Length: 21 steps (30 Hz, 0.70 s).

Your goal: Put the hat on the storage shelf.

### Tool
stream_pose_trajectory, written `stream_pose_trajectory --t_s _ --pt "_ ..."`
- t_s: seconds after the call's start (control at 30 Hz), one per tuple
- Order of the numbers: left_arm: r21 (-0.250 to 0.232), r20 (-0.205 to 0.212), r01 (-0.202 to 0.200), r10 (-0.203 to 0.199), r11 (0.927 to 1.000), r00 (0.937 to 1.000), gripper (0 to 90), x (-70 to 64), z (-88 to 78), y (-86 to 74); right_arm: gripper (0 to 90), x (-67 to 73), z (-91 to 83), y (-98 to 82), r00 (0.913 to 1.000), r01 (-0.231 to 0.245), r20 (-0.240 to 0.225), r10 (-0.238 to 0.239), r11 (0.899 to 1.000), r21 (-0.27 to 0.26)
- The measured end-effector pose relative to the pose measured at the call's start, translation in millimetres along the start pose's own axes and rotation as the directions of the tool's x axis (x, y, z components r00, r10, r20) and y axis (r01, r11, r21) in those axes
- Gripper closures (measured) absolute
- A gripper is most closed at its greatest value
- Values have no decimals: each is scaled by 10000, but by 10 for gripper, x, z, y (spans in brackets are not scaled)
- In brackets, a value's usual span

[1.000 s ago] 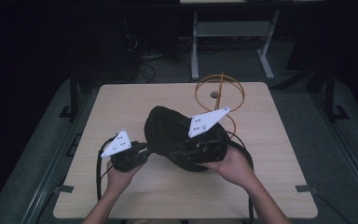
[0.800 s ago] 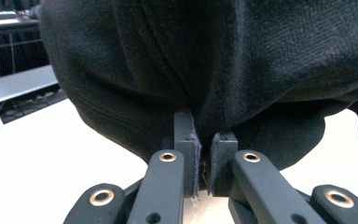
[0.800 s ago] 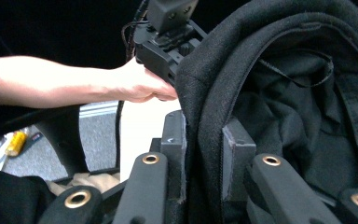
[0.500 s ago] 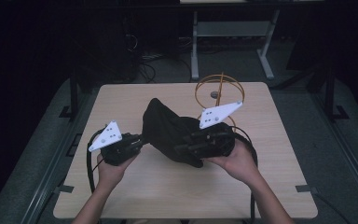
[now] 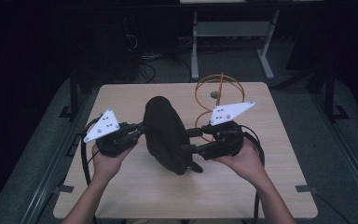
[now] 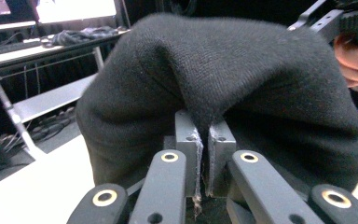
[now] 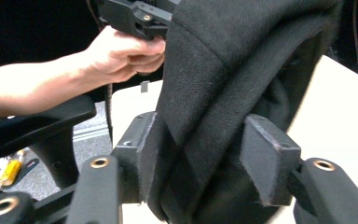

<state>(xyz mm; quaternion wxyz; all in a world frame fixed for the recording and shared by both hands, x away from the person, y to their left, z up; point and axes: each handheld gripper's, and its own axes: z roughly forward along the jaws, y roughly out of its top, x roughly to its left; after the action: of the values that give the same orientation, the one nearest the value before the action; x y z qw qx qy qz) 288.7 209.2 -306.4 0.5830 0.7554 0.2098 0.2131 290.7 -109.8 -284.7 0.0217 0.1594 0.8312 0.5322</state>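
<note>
We are looking down on a pale wooden table [image 5: 135,200], and above its middle a black knitted hat [image 5: 165,133] is hanging between our two grippers. The hat is standing roughly upright, with its rounded crown pointing away from us and its lower edge just above, or perhaps touching, the tabletop; the dim light is making that hard to judge.

Our left gripper [image 5: 137,129] is coming in from the left side and pinching the hat's edge. In the left gripper view, its two pads are sitting almost together with only a thin fold of the black knit [image 6: 223,84] pressed between them, so those jaws are standing very narrow and clamped on the fabric.

Our right gripper [image 5: 189,140] is coming in from the right. In the right gripper view, its jaws are standing wide, with a thick doubled band of the hat [image 7: 223,93] running down between the pads. The left pad is lying against the cloth, while the right pad is standing a little apart from it. The left hand [image 7: 121,53] is showing beyond the hat there.

A gold wire stand [image 5: 214,100] is sitting on the table behind the right gripper, near the far edge.
</note>
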Motion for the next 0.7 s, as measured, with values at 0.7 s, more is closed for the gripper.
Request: stream_pose_trajectory --t_s 0.7 --pt "360 -224 613 -605 9975 9979 867 289 -99 66 272 -234 -514 -1022 9665 -1205 2286 1169 9927 19"
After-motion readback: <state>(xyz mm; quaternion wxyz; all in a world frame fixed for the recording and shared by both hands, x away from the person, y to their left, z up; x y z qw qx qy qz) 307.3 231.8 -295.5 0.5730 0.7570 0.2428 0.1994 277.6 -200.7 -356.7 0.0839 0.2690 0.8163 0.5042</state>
